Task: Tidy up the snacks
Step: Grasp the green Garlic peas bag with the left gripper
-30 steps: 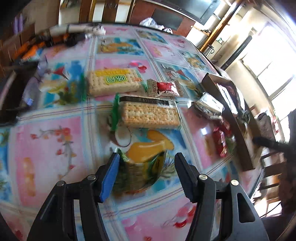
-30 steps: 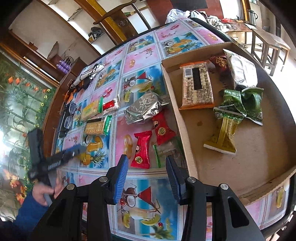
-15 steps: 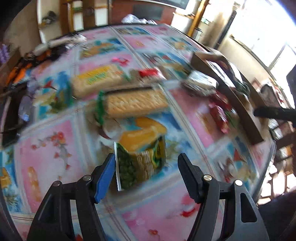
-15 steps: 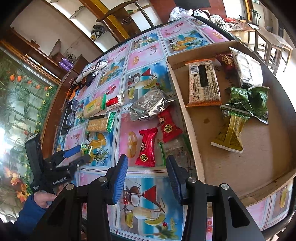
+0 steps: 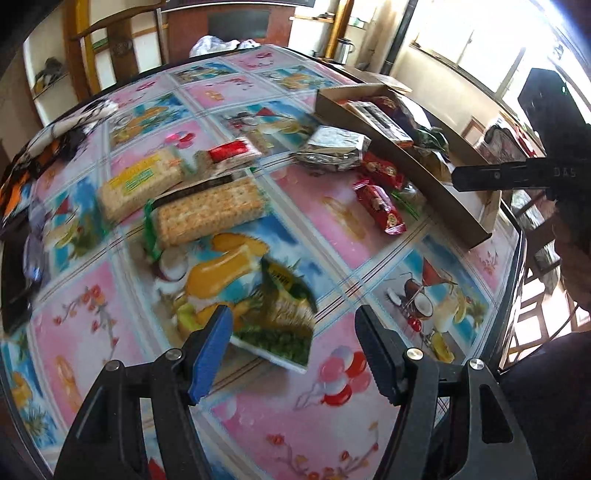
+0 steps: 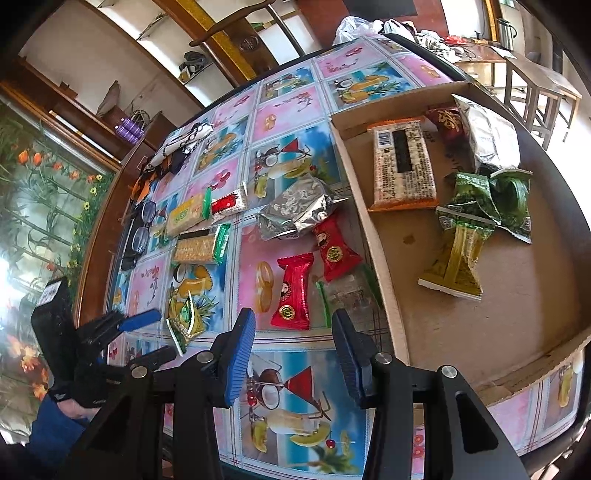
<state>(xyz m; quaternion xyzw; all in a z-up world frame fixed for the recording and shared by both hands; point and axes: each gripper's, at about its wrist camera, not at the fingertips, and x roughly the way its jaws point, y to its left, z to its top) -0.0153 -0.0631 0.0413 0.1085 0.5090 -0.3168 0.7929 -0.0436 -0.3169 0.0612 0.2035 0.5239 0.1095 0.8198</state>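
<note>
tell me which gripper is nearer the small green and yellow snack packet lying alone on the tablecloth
Left. The left gripper hovers right over the green and yellow packet; the right gripper hangs farther off, by the red packets.

I'm looking into a lived-in home dining room: fruit-print oilcloth on the tabletop (image 6: 295,110), wooden chair (image 6: 236,33), wall shelves (image 6: 122,122), kettle (image 5: 341,50).

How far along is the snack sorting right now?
Partly done. The cardboard tray already holds several packets, including an orange cracker pack. In hand: nothing gripped yet; the left gripper has its jaws open around a green snack packet on the table. Left to move: two red packets, a silver bag and the cracker packs.
</note>
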